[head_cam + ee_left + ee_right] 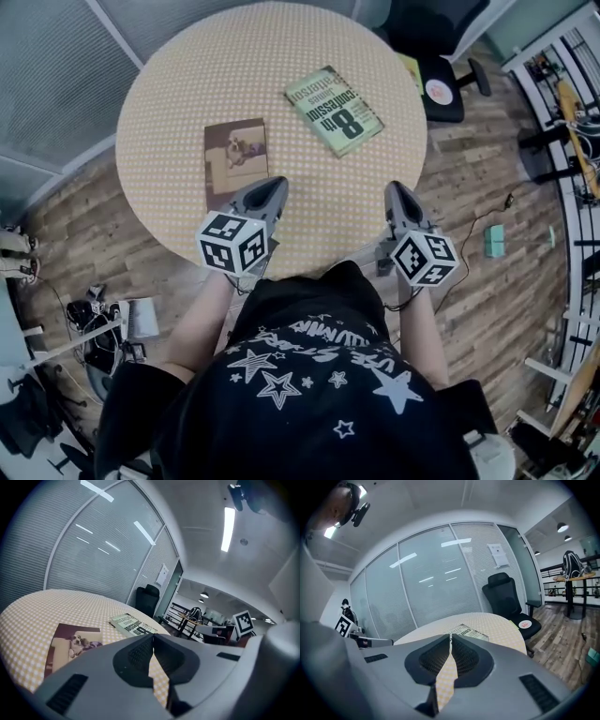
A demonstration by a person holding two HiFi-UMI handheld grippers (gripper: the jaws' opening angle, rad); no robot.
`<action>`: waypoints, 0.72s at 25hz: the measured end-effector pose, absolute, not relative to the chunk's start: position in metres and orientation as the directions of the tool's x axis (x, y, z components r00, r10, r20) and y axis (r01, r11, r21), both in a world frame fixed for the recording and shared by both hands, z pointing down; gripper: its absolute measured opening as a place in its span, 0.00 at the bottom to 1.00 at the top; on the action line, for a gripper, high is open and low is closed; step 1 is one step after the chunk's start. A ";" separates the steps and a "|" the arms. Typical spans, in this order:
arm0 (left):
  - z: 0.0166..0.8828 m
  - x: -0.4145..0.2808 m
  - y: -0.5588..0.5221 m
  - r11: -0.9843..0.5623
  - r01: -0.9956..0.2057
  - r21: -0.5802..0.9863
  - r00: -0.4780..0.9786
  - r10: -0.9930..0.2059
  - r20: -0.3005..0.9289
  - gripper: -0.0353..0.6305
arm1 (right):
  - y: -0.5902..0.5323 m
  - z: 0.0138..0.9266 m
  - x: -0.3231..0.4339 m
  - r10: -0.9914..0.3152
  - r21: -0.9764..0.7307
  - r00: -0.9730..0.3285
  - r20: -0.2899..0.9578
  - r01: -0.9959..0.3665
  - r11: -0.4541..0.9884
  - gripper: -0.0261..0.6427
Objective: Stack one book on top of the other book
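Left tool [274, 185], jaws pressed together on nothing, hangs just beside the near right corner of the dog-cover book [234, 153]. Right tool [397, 188], likewise closed and empty, is well to that book's right. The green book [335, 110] lies flat on the round bench [178, 84], beyond and right of the dog-cover book, apart from it.

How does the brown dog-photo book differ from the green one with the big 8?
The brown book shows a dog photo; the green book shows bold print. The brown book lies nearer the person, leftward; the green book lies farther, rightward, turned askew. Both lie flat, closed, apart on the table.
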State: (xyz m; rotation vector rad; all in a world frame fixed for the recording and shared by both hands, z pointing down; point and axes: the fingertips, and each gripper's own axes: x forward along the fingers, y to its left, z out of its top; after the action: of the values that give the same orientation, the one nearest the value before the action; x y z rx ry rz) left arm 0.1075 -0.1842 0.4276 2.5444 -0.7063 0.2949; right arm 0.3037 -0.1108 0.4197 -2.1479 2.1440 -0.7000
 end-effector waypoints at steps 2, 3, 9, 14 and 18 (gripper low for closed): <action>0.428 0.101 -0.191 -0.743 -0.552 0.378 0.831 -0.450 0.327 0.06 | -0.122 0.422 0.309 -0.956 -0.338 -0.047 0.288 -0.939 -0.056 0.08; 0.429 0.097 -0.193 -0.732 -0.564 0.381 0.823 -0.464 0.328 0.06 | -0.129 0.422 0.311 -0.957 -0.343 -0.052 0.286 -0.938 -0.052 0.08; 0.440 0.082 -0.212 -0.659 -0.657 0.366 0.753 -0.551 0.360 0.06 | -0.178 0.424 0.328 -0.956 -0.354 -0.118 0.268 -0.935 0.016 0.08; 0.445 0.099 -0.220 -0.594 -0.726 0.346 0.687 -0.612 0.392 0.06 | -0.211 0.435 0.348 -0.937 -0.353 -0.186 0.297 -0.933 0.074 0.08; 0.456 0.121 -0.233 -0.524 -0.778 0.346 0.628 -0.644 0.437 0.06 | -0.236 0.452 0.370 -0.909 -0.349 -0.229 0.350 -0.932 0.100 0.08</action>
State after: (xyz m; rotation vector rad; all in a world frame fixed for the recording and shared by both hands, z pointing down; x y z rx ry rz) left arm 0.1209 -0.2328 0.4565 2.3375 -1.1146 0.3472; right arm 0.3697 -0.2359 0.4517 -1.9783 2.3628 -0.8117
